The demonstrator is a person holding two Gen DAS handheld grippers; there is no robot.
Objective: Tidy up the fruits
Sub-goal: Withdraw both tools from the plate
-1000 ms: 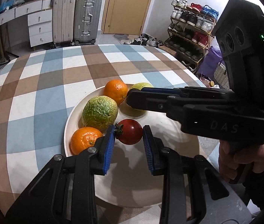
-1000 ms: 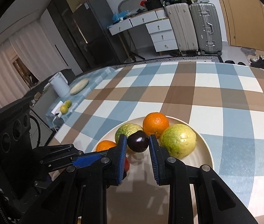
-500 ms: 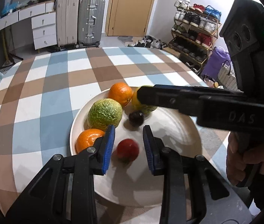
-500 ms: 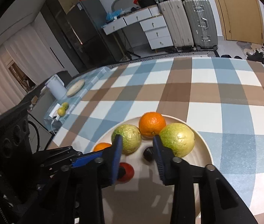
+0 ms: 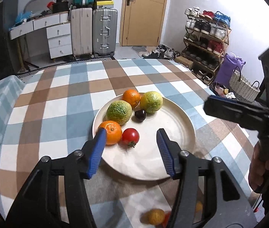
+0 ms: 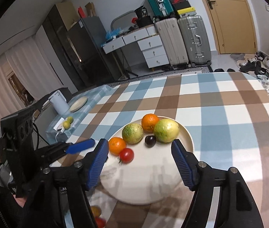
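**Both grippers released above the fruit plate**

The left gripper (image 5: 130,133) and the right gripper (image 6: 140,148) each stand apart over the near side of the cream plate (image 5: 184,117); their jaws have just been opening and nothing lies between the blue pads. The plate rests on the checked worktop (image 5: 45,114) and carries six fruits. A red tomato (image 5: 130,135) lies just beside the near orange (image 5: 111,132), close to the left gripper's left pad. A dark plum (image 5: 140,115) sits between the green bumpy fruit (image 5: 118,112) and the yellow-green fruit (image 5: 151,102); the far orange (image 5: 131,97) lies behind them. In the right wrist view the same items appear: tomato (image 6: 126,155), plum (image 6: 150,141). More fruit, blurred, lies at the worktop's near edge.
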